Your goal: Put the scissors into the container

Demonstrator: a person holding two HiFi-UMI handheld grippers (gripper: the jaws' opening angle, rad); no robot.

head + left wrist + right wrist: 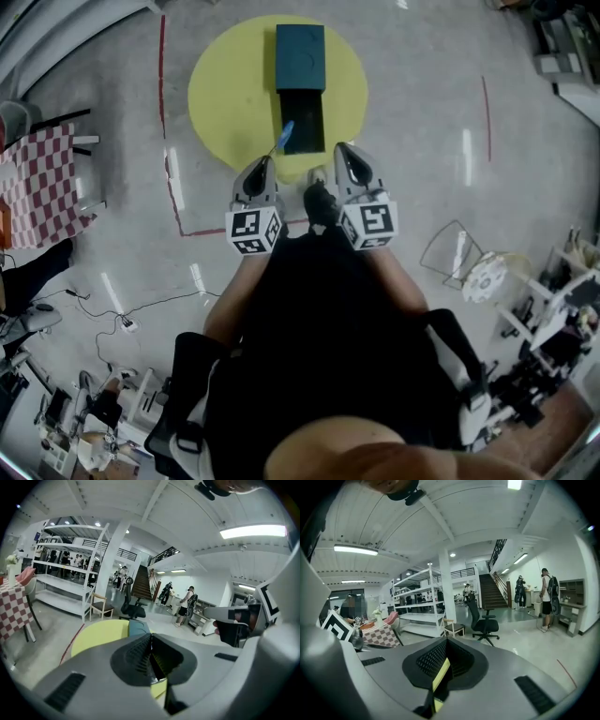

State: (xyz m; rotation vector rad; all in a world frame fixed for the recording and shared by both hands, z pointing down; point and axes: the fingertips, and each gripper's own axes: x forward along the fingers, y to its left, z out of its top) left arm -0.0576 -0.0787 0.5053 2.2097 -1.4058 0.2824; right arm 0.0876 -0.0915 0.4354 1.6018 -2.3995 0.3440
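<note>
A round yellow table (230, 94) stands ahead of me on the floor. On it lies a dark teal container (300, 56) with a black open part (303, 122) in front. The blue-handled scissors (284, 139) lie on the table at the black part's near left corner. My left gripper (263, 162) hangs just short of the scissors, jaws together and empty. My right gripper (342, 152) is level with it at the table's near edge, also shut and empty. The left gripper view shows the shut left gripper (151, 641) over the yellow table (101, 632) and the teal container (138, 627).
A red-and-white checked table (37, 183) stands at the left, red tape lines (172, 183) cross the floor, and a wire frame (455, 248) sits at the right. My black shoe (320, 203) shows between the grippers. An office chair (483, 620), shelving (417, 604) and people stand farther off.
</note>
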